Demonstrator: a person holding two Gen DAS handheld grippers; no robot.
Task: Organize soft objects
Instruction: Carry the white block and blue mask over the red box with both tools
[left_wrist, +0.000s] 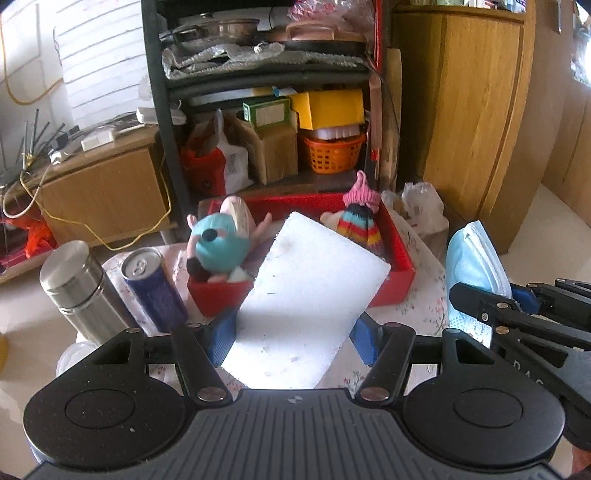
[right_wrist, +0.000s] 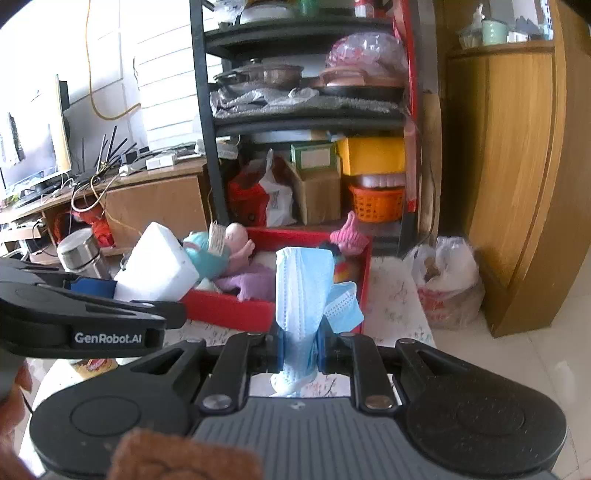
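My left gripper (left_wrist: 295, 338) is shut on a white foam block (left_wrist: 310, 299), held tilted above the near edge of a red tray (left_wrist: 400, 254). It also shows in the right wrist view (right_wrist: 157, 266). My right gripper (right_wrist: 300, 347) is shut on a blue face mask (right_wrist: 301, 291), held upright in front of the red tray (right_wrist: 225, 310). The mask shows at the right in the left wrist view (left_wrist: 472, 266). In the tray lie a teal-headed doll (left_wrist: 219, 242), a striped knit toy with a pink hat (left_wrist: 360, 218) and a purple soft toy (right_wrist: 251, 282).
A steel flask (left_wrist: 79, 291) and a blue drink can (left_wrist: 153, 288) stand left of the tray on a floral tablecloth (left_wrist: 421, 306). A black shelf rack (left_wrist: 266, 81) with boxes and an orange basket stands behind. A plastic bag (right_wrist: 448, 280) sits on the floor by a wooden cabinet (right_wrist: 517, 166).
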